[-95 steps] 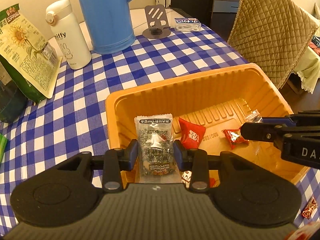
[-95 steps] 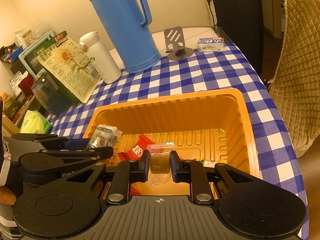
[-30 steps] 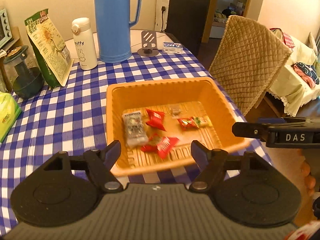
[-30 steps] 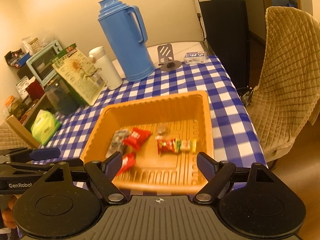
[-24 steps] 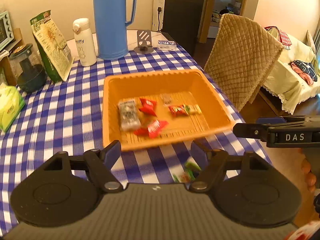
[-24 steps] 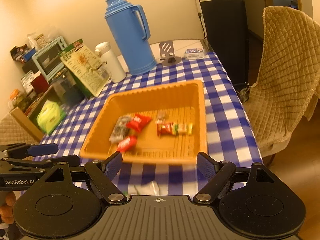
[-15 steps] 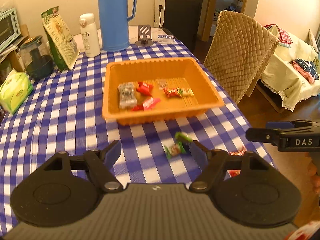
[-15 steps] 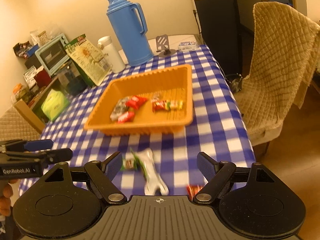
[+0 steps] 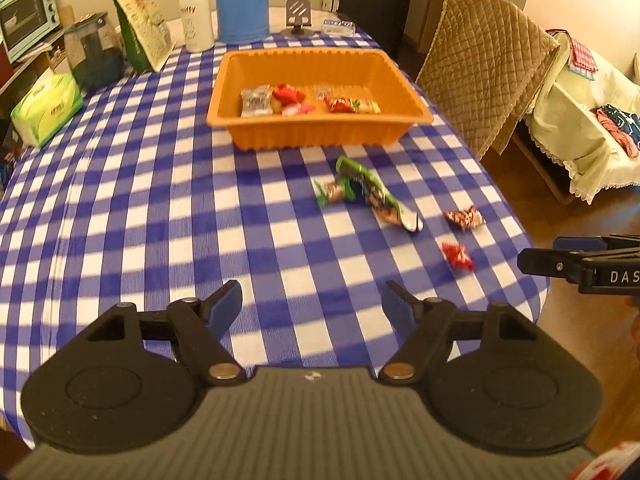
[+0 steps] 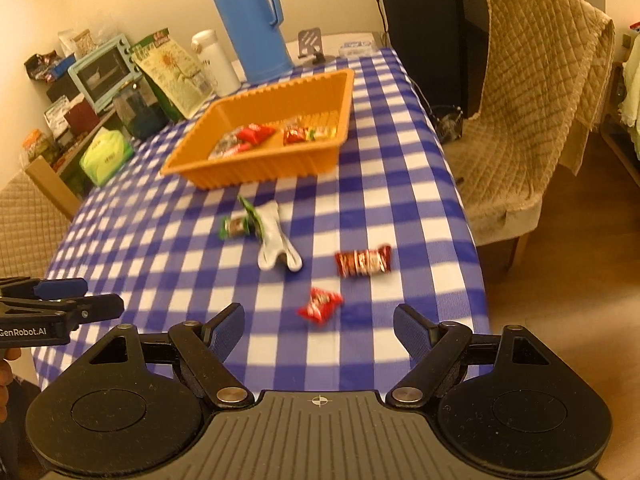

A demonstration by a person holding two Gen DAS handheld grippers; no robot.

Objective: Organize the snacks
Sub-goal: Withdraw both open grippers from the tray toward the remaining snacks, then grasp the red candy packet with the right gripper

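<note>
Left gripper [image 9: 312, 302] and right gripper [image 10: 320, 326]: both held wide, nothing between fingers, above near table edge. Four snacks are seen loose on checked tablecloth [image 9: 160, 200]: small red packet [image 10: 320, 306], red bar [image 10: 363, 263], long green-white wrapper [image 10: 276, 240], w/ green candy [image 10: 236, 227] beside it. Beyond: orange tray [image 9: 316, 136] w/ several snacks inside. Farthest: blue thermos [image 10: 252, 20].
</note>
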